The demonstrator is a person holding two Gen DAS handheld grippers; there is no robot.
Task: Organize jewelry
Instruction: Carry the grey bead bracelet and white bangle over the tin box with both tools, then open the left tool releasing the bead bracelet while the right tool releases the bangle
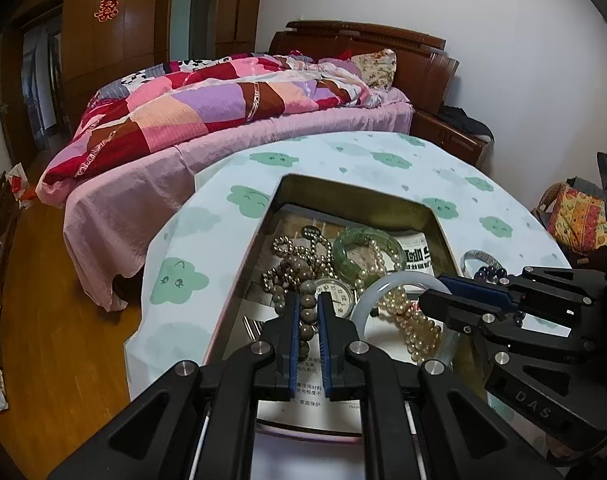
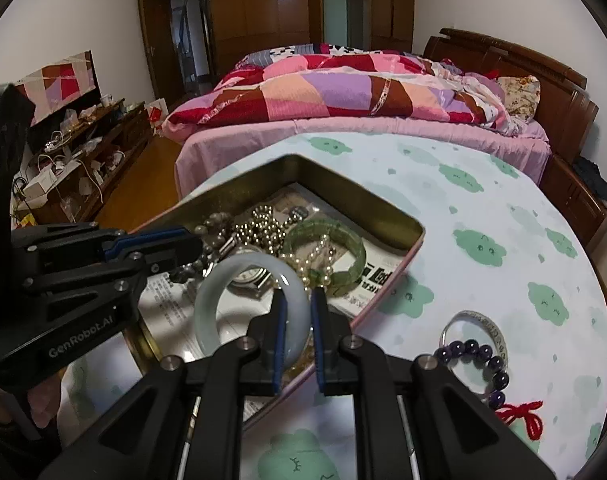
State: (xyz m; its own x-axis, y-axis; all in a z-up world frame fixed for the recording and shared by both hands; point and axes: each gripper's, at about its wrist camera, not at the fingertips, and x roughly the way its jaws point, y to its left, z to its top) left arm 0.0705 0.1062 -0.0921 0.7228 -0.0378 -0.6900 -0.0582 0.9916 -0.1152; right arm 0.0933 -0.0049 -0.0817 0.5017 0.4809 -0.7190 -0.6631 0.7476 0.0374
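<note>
A metal tin (image 1: 343,184) (image 2: 343,196) on the table holds a green bangle (image 1: 367,240) (image 2: 355,248), bead strands, pearls (image 1: 415,328) and a watch (image 1: 339,298). My left gripper (image 1: 307,304) (image 2: 191,252) is shut on a grey-brown bead bracelet (image 1: 308,312) above the tin. My right gripper (image 2: 297,304) (image 1: 435,292) is shut on a white jade bangle (image 2: 227,280) (image 1: 403,280), held upright over the tin's near edge. A silver bangle (image 2: 491,320) (image 1: 479,256) and a purple bead bracelet (image 2: 491,360) lie on the cloth right of the tin.
The table has a white cloth with green clouds (image 2: 503,240). A bed with a patchwork quilt (image 1: 207,112) stands behind it. A red cord charm (image 2: 519,416) lies near the purple beads. A cluttered low cabinet (image 2: 75,152) stands at far left.
</note>
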